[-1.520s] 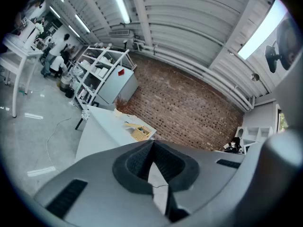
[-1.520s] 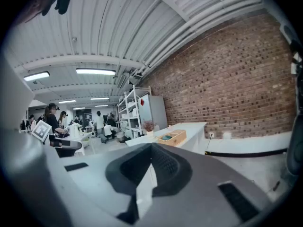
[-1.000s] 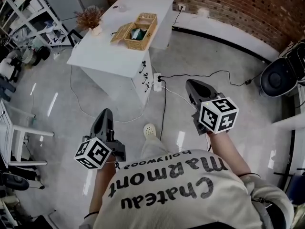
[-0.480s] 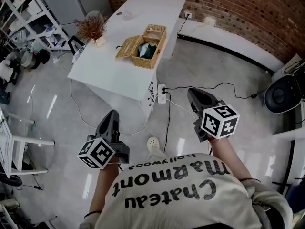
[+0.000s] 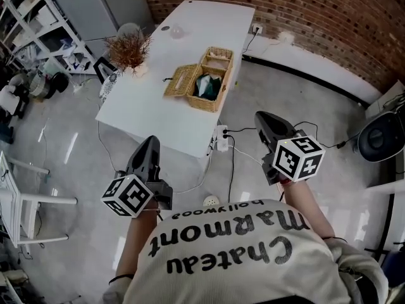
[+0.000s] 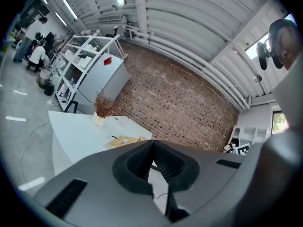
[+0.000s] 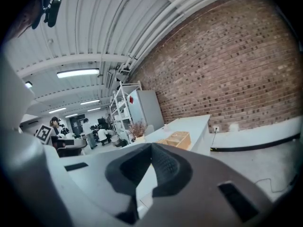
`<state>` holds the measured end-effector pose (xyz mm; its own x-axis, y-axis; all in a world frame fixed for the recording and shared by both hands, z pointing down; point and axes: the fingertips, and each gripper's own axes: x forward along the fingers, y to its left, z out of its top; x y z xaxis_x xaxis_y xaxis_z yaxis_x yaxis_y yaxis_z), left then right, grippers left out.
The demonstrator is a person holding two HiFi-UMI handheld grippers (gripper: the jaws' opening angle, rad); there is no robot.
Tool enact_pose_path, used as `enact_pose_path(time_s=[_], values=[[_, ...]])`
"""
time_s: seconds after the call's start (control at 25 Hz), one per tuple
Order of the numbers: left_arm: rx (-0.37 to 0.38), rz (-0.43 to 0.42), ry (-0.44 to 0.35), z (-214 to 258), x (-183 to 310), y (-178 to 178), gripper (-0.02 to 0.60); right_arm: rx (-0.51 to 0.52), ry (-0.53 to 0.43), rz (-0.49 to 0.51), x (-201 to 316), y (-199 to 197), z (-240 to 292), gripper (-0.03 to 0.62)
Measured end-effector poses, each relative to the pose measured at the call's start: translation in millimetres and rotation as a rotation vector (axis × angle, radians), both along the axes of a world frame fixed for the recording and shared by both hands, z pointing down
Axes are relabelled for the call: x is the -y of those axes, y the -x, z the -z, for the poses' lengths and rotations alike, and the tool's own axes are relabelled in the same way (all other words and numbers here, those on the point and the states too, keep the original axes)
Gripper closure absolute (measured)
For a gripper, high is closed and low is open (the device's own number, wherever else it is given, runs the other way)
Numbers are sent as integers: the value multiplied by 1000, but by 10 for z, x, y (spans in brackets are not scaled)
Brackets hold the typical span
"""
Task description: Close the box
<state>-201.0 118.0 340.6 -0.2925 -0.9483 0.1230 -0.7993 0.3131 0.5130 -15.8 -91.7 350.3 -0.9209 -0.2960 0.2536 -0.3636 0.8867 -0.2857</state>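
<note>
A wicker box (image 5: 209, 88) stands on a white table (image 5: 152, 106) ahead of me, its lid (image 5: 181, 81) laid open to the left and dark green contents inside. My left gripper (image 5: 150, 147) and right gripper (image 5: 266, 121) are held in the air over the floor, well short of the table, both shut and holding nothing. In the left gripper view the shut gripper (image 6: 152, 144) points toward the box (image 6: 124, 140). In the right gripper view the closed gripper (image 7: 151, 148) has the box (image 7: 176, 138) just beyond it.
A dried plant in a pot (image 5: 130, 47) stands at the table's left edge, and a small glass (image 5: 178, 31) at its far end. A power strip (image 5: 221, 138) with cables lies on the floor by the table. Shelving (image 5: 38, 24) lines the left, a brick wall (image 5: 304, 5) the back.
The table and box have come closer and lower in the head view as the person walks toward them. Both grippers stay shut and held at the same height.
</note>
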Motion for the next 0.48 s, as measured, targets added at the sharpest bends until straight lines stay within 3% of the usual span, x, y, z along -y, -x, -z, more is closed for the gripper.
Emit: enact_pose_path(time_s=[0.48], values=[[-11,-4,-9,-38,203,648,581,-2,36,-29,207,547,-122,591]])
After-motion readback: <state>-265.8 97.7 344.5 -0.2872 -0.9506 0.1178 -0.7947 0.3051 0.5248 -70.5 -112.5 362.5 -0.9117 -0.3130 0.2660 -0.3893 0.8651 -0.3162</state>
